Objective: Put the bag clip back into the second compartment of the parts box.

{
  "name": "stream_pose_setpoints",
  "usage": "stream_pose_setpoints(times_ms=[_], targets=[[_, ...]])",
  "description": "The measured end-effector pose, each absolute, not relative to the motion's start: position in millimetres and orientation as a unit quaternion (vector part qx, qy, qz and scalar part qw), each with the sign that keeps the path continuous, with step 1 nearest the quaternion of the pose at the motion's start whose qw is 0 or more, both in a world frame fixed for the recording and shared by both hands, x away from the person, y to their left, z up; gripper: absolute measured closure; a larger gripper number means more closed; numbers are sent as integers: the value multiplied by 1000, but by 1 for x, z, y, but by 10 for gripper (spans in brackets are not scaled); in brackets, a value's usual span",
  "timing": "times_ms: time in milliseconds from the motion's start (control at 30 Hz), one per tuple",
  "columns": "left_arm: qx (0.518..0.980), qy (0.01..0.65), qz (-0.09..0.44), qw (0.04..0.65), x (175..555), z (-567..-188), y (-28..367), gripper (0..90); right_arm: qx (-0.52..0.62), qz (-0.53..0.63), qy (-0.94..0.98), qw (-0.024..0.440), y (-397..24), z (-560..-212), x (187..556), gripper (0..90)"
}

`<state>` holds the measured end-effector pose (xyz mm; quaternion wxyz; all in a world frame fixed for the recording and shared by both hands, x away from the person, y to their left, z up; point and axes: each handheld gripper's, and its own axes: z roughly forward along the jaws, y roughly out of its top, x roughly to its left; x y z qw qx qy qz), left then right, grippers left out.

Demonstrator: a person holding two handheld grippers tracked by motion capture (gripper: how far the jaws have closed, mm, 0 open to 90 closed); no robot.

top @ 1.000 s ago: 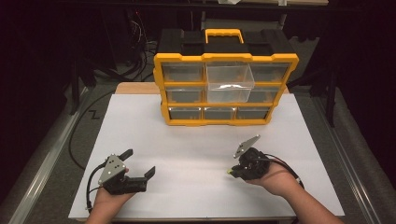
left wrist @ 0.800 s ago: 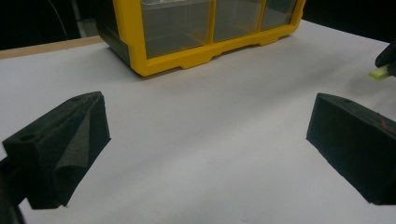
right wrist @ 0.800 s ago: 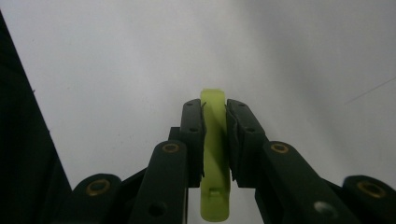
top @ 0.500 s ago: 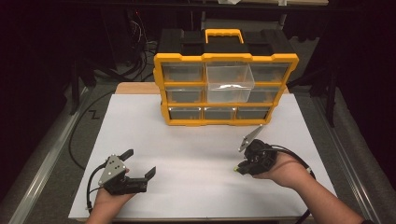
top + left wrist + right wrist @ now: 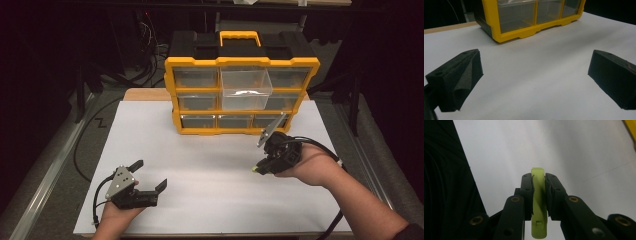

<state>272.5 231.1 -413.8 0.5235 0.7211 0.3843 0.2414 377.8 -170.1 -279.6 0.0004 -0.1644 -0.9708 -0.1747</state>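
The right hand-held gripper (image 5: 256,170) is held above the white worktop (image 5: 210,160) at the near right, its jaws pressed together on a thin yellow-green piece (image 5: 539,202); in the right gripper view that piece stands on edge between the two black pads (image 5: 527,192), its rounded top just clear of them and its lower end running down between the jaw arms; in the high view only a small yellow-green tip (image 5: 255,170) shows at the left end of the gripper, over bare white surface and well apart from everything else; a grey three-cornered plate (image 5: 270,131) sits on the gripper's far side and a black cable (image 5: 325,147) loops off to the right; the person's right hand (image 5: 312,167) wraps the body from the right. The left hand-held gripper (image 5: 150,175) lies low at the near left, jaws spread wide with nothing between them; in the left gripper view the two black pads (image 5: 461,75) stand far apart over empty white surface; the left hand (image 5: 117,212) holds it from the near edge. At the far middle of the worktop stands a yellow and black drawer organiser (image 5: 242,95) with clear drawers; one large clear drawer (image 5: 246,87) in its upper middle juts out toward the near side; the right gripper is just near and right of the organiser's bottom row, not touching it.
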Motion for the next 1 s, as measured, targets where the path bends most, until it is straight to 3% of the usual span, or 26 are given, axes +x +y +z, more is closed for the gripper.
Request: stream_pose_setpoints(times_ms=[1000], targets=[[720,376,236,533,271,-413,231,9,-139,-174,-975,-16,-162,-181,387,790]])
